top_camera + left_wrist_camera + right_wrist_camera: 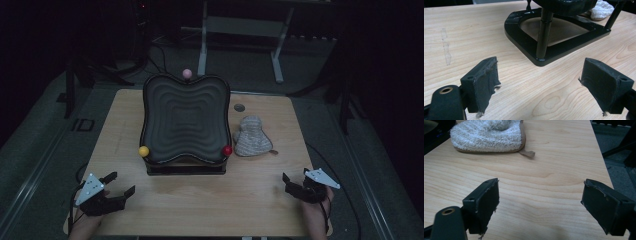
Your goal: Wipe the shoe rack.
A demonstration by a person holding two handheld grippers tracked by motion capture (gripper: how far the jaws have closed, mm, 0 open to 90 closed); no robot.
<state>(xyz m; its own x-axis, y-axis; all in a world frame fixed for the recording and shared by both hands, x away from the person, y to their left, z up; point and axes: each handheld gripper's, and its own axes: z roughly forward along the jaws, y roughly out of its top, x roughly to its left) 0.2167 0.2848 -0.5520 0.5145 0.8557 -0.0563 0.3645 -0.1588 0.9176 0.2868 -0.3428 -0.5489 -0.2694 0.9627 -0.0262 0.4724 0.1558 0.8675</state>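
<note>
A black board with a rippled top (185, 120) stands tilted on a black stand in the middle of the wooden table (200, 200). Its corners carry a yellow ball (144, 151), a red ball (227, 150) and a pink ball (187, 73). A fuzzy grey-white cloth (252, 137) lies flat right of it, and its brown edge and small tag (527, 153) face the right gripper. My left gripper (121, 183) hovers open at the near left, facing the stand's base (564, 47) and post (544, 35). At the near right, my right gripper (295, 176) is open and empty.
A small round dark spot (239, 107) marks the table behind the cloth. The table's right edge (602, 157) drops to a dark floor. A grey desk frame (240, 30) stands behind the table. Bare wood lies between the two grippers.
</note>
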